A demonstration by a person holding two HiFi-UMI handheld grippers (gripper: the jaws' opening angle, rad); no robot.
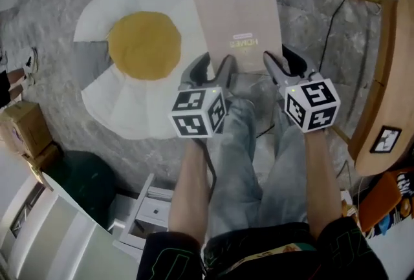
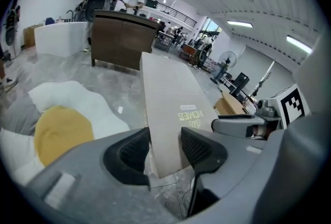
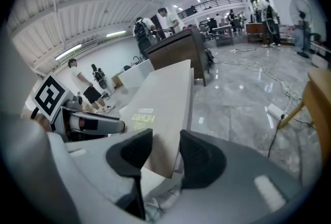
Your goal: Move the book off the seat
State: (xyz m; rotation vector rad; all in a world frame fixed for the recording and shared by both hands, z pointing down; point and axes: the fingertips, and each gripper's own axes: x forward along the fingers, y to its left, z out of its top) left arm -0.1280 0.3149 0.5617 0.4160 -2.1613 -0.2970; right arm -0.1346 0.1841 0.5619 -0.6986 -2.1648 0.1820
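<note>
nearest are the person's knees. just beyond them the left tool and right tool are each clamped on the near edge of the book, one toward each near corner. the book reaches away from the body, held clear above the grey floor, and its far left side overlaps the rim of the egg-shaped cushion. a wooden chair stands at the right. which of these is the seat i cannot tell. to do this step well, i judge both grips should press evenly and travel together so the cover neither twists nor sags. carry the book level to bare floor, lay it flat, then release.
</note>
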